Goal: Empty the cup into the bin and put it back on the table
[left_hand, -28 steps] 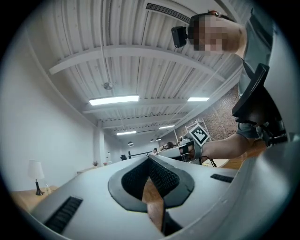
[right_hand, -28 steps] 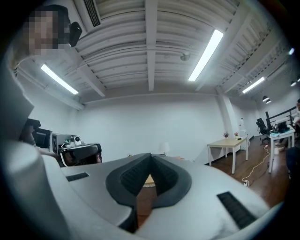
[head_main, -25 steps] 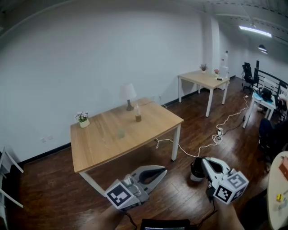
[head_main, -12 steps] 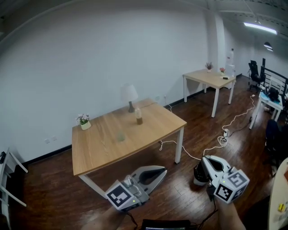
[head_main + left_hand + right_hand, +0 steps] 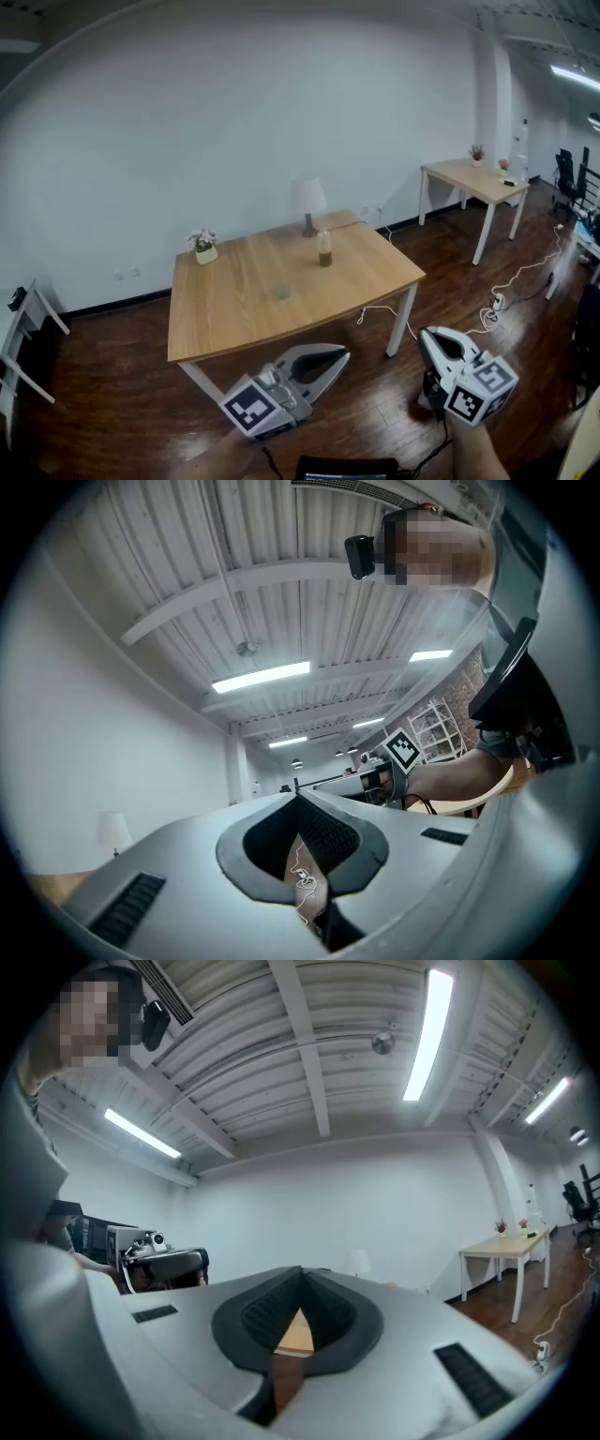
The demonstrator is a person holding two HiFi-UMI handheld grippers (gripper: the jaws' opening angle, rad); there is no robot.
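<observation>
Standing back from wooden table (image 5: 246, 305), looking down across it. Holding left gripper (image 5: 343, 356) low at bottom centre over dark wood floor (image 5: 112, 398), jaws shut tip to tip, nothing btwn; thru the gap behind the tips in left gripper view, only floor & a bit of white cable (image 5: 301, 879). Holding right gripper (image 5: 424, 334) low at bottom right, jaws likewise closed & empty, aimed roughly toward table; thru its gap in right gripper view, just tabletop edge & floor. Spotting cup (image 5: 282, 292), small & translucent, upright on table approx mid-top, a little toward near edge, well apart from both grippers. Contents of cup: can't tell. Further back on same top: bottle (image 5: 324, 249) w/ dark lower half, lamp (image 5: 307, 201) just behind it near far edge, flower pot (image 5: 203, 247) at far-left corner. Beyond, along white wall (image 5: 234, 122), second table (image 5: 473, 175) at right w/ small items on it, too small to make out.
</observation>
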